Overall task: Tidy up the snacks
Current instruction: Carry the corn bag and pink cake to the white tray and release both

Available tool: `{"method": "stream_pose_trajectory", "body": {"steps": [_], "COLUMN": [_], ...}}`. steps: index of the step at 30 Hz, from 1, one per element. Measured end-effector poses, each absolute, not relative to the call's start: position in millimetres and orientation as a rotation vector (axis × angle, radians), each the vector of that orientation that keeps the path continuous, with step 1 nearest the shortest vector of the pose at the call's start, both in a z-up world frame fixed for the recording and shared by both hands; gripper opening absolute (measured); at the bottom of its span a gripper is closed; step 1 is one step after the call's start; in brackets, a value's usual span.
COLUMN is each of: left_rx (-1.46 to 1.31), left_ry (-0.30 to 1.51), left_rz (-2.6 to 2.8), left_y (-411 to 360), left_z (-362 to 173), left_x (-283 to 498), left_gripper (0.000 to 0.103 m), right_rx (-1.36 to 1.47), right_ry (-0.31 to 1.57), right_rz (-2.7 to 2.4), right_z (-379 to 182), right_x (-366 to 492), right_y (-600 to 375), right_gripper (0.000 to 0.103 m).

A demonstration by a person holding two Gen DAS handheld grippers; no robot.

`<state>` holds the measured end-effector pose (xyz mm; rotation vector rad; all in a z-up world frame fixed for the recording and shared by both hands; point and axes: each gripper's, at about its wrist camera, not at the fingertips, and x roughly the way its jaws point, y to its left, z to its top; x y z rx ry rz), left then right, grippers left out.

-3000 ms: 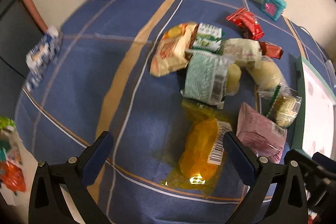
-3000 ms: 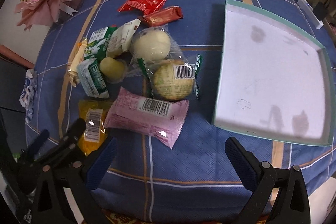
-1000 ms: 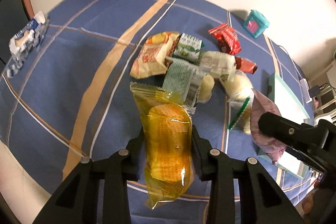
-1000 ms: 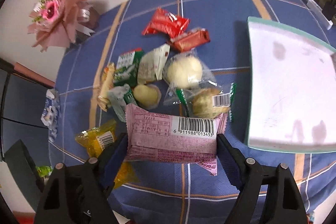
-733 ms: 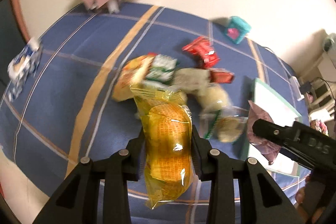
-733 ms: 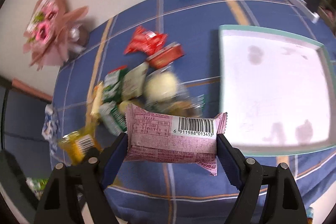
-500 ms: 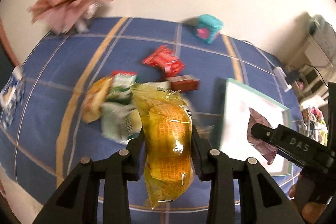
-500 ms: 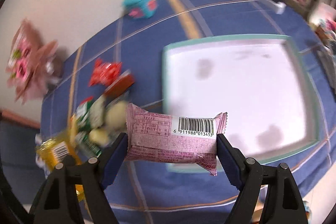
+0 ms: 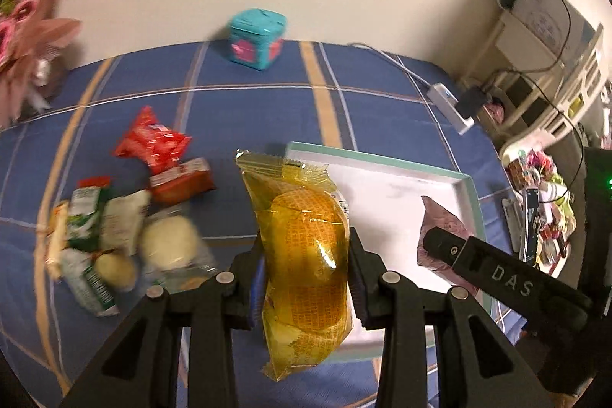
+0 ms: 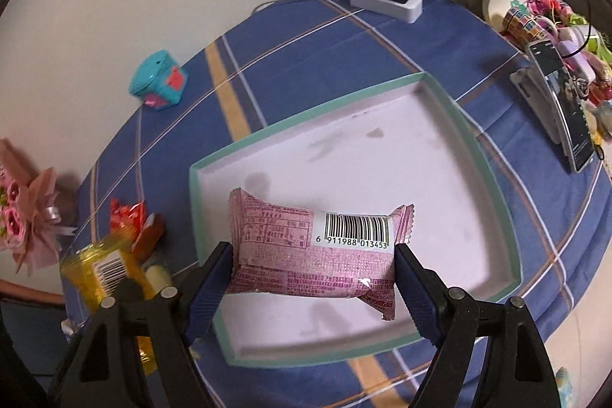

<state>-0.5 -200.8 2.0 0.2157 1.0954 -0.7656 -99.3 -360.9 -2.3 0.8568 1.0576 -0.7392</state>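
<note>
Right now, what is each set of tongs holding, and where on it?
Left tongs: yellow snack pack, pinched across its middle. Right tongs: pink snack pack, gripped by both ends.

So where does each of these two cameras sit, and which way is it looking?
Left wrist: on the left gripper, looking down its fingers at the yellow snack it clamps, the tray beyond.
Right wrist: on the right gripper, looking down at the pink snack it clamps over the tray.
Shared: tray, teal box, red packets, both held snacks.
</note>
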Motion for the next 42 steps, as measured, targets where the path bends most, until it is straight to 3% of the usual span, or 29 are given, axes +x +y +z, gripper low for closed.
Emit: {"method": "stream_pose_trajectory", "body": {"steps": [24,42], "left_rx": [0.170,0.074], "left_ry": [1.204,1.250], "left_rz": [-0.886,-0.768], "left_y": [-270.9,-239.9], "left_z": [-89.1,-98.1], "left_x": [49.3,77.7], "left_gripper": [0.038,0.038], "right_rx": [0.857,0.800], "right_ry": [1.110,1.159], "right_rz": [-0.884,-0.843], "right_z": [-58.4,-70.2], "right_x": [-90.9,-68.1], "right_y": [-425.3,-419.0], "right_gripper": [0.085,0.085]}}
